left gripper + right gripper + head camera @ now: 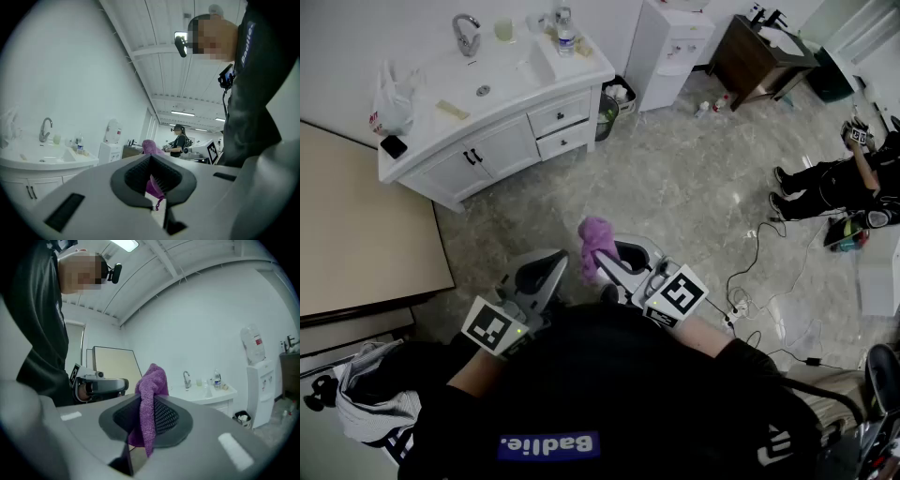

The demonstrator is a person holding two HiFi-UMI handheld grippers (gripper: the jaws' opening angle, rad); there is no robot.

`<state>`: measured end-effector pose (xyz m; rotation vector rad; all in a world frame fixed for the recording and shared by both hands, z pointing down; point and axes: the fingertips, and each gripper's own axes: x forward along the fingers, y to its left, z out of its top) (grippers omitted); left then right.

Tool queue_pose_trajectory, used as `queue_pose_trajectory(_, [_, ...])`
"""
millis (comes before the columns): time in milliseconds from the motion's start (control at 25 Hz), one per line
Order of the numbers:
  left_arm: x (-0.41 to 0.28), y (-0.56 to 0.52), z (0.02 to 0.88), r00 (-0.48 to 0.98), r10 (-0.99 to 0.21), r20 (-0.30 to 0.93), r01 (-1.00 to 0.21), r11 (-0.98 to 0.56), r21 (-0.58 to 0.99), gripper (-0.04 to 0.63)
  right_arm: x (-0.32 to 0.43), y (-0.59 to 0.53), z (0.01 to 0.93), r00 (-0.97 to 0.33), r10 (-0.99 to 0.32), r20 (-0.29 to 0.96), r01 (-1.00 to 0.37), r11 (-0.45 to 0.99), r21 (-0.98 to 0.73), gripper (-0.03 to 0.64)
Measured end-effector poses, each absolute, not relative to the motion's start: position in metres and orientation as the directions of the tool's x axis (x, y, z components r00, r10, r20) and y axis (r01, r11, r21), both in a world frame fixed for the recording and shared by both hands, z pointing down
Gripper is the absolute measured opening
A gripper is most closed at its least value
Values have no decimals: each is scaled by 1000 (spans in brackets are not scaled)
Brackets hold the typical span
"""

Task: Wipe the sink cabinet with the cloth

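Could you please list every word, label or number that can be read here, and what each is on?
"Badlie.": white letters on a blue patch on the person's black top.
"Badlie": again on that top, left gripper view.
Red print on the plastic bag on the sink cabinet: too small to read.
Red label on the water dispenser bottle: too blurred to read.

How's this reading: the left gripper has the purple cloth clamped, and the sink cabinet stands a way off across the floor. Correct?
Wrong gripper. The right gripper has the purple cloth clamped between its jaws, as the right gripper view shows; the left gripper is shut on nothing. The sink cabinet does stand a way off across the floor.
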<state>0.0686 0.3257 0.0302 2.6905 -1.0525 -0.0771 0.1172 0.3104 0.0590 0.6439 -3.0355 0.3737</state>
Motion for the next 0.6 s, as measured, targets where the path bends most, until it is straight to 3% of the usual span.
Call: queue_pose_trajectory(600, [72,322,32,737,-675,48,-662,-705,254,3,116,313,56,-932,-359,42,-359,903,-235,58])
